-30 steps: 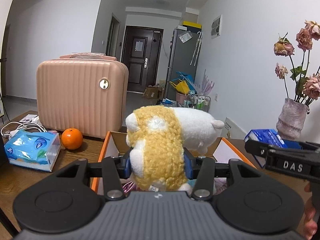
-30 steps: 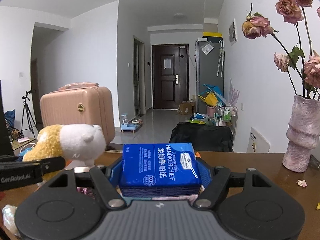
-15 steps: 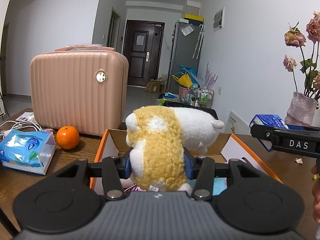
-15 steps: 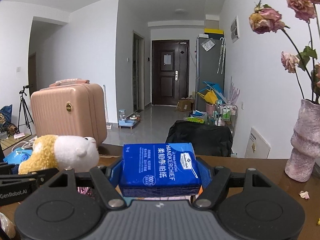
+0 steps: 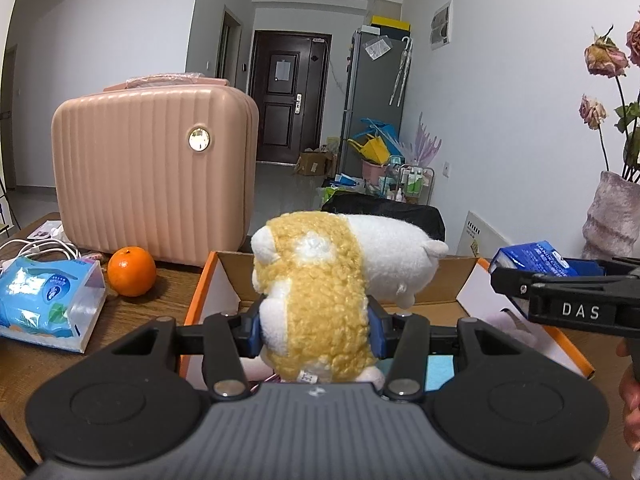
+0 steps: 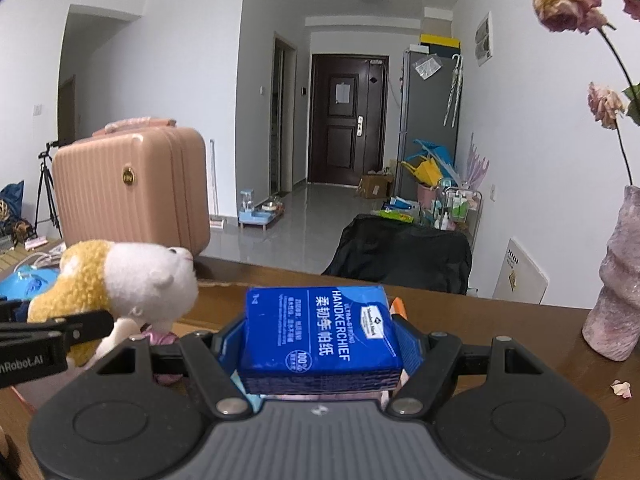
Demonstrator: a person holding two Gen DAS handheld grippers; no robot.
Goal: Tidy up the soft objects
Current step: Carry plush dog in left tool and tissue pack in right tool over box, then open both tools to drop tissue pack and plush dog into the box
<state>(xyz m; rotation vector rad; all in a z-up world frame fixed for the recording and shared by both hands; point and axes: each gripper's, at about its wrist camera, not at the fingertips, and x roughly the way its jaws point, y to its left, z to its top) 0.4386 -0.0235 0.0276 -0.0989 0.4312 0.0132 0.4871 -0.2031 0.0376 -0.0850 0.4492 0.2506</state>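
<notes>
Both clamped hand-held grippers have lifted: left (image 5: 314, 330) holds plush sheep (image 5: 320, 280) head-right, right (image 6: 320, 344) grips handkerchief pack (image 6: 320, 332) crosswise.

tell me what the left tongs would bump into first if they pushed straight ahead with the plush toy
Probably the far wall of the cardboard box, just beyond the plush toy held in the left tongs. If the tongs ride above that wall, the black bag behind is next; depth is unclear.
</notes>
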